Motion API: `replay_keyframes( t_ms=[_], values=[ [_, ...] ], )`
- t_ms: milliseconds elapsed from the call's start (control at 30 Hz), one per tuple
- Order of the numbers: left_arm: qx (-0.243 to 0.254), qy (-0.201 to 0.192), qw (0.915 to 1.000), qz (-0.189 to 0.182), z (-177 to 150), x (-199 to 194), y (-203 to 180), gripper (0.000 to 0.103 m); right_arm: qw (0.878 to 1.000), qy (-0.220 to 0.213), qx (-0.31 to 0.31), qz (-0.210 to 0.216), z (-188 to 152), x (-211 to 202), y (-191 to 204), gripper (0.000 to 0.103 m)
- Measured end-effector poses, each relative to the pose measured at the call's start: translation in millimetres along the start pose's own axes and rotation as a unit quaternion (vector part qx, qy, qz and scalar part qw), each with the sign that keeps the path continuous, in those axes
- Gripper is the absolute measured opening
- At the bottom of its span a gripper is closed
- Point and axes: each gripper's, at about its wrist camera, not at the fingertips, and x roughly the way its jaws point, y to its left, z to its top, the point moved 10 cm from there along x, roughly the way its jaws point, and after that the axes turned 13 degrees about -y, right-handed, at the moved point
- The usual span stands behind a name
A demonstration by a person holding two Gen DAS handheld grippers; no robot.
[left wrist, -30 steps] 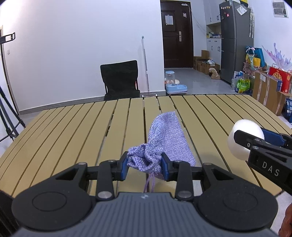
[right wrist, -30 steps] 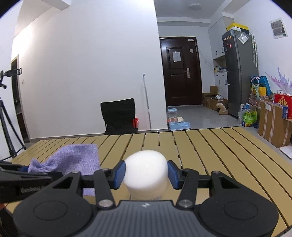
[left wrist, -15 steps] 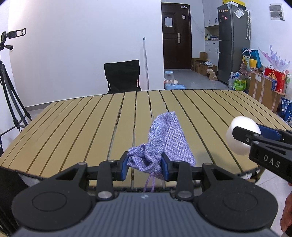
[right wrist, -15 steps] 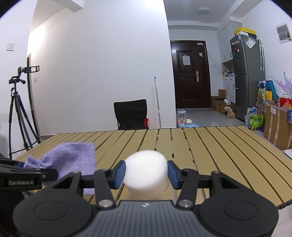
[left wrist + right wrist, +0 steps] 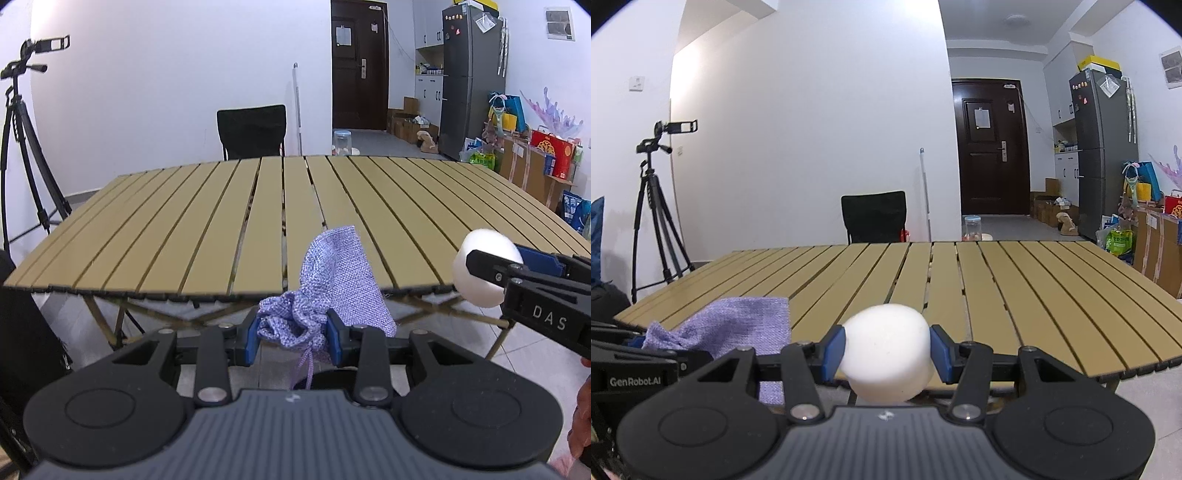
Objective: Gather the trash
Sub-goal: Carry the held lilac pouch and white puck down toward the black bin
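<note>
I am holding my left gripper (image 5: 291,334) clamped on the gathered neck of a purple drawstring pouch (image 5: 340,280) — the blue pads are pinching the bunched cloth tight, almost no gap between them, and the body of the pouch is sticking out ahead of the fingers while its cord is dangling below. My right gripper (image 5: 886,354) is squeezing a white foam-like lump (image 5: 888,354) between its pads, the jaws standing partly apart because the lump fills them; its sides are bulging a little against the blue. Both things are hanging just off the near edge of the slatted table (image 5: 184,229), on my side of it and a little above its top — neither is touching the slats. Seen from my right wrist, the pouch sits to the left of the lump, and from my left wrist the lump shows to the right of the pouch, the two near each other but apart. As I judge it, the picking-up part is done: the table top is showing no other litter in either view, and both hands are full. What is left is the dropping-off, and I am not seeing any bin or bag for it in these pictures, so I cannot say where the load is going. Beyond the table a black chair (image 5: 873,216) is standing against the wall.
</note>
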Motion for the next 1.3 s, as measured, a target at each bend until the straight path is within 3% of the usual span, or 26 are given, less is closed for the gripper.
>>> replay_keyframes(
  t_ms=[233,567,967,1300],
  values=[
    [-0.001,0.025,0.9997,-0.002,-36.6,-16.0,14.2,0.036,0.999,0.033,-0.012,0.009,-34.2,-18.8,16.9,0.049],
    [-0.008,0.074,0.9972,0.002,-98.4,-17.7,31.0,0.036,0.993,0.115,-0.029,0.027,-100.8,-29.9,45.2,0.049],
    [-0.019,0.135,0.9906,0.013,-167.5,-13.7,49.6,0.036,0.979,0.194,-0.054,0.033,-157.5,-35.0,69.3,0.049],
    [-0.028,0.185,0.9821,0.018,-214.7,1.1,63.1,0.036,0.960,0.268,-0.074,0.025,-210.8,-34.5,72.3,0.049]
  ],
)
